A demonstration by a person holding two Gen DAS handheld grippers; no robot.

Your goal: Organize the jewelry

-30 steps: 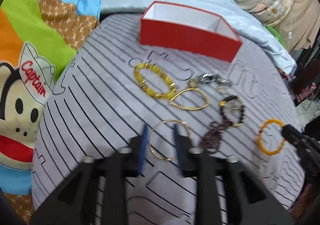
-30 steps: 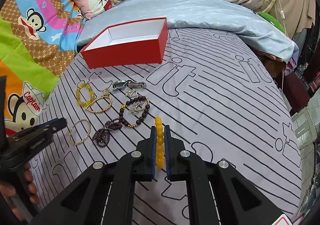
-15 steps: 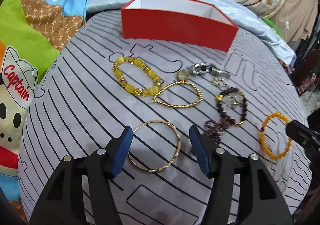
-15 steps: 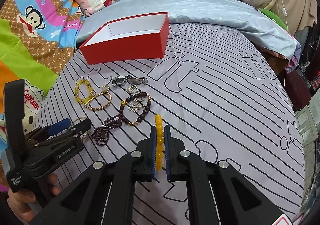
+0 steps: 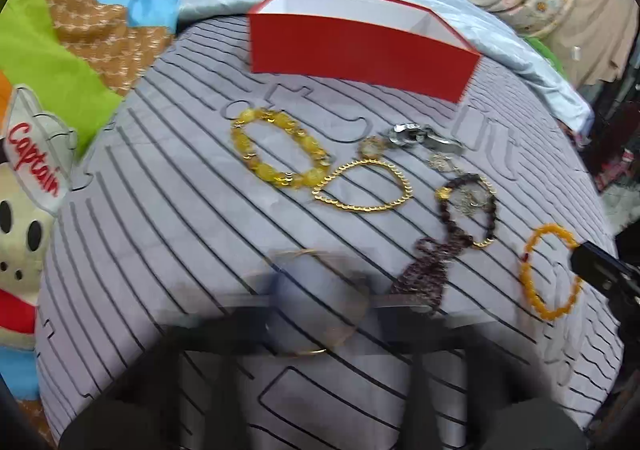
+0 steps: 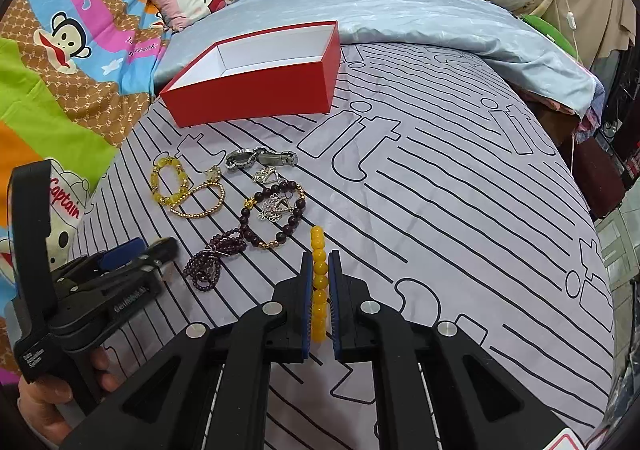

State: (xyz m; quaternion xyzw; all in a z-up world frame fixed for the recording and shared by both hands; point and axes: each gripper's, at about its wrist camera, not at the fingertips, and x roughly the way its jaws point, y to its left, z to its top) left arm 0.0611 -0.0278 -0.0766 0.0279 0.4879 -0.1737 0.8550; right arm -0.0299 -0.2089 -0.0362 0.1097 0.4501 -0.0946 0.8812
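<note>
Your right tongs (image 6: 320, 290) clamp the orange bracelet (image 6: 319, 282) edge-on for the red box (image 6: 256, 84) at upper left, while your left tongs (image 5: 320, 302) blur over the bangle (image 5: 320, 348), their gap unreadable.

The bedspread (image 5: 160, 234) is viewed from low and close behind each gripper, facing the red box (image 5: 360, 50). The box (image 6: 256, 94) and the jewelry between are shared by both views.

Bracelets (image 6: 188, 192) on bedsheet (image 6: 440, 210), before box (image 6: 256, 78)
</note>
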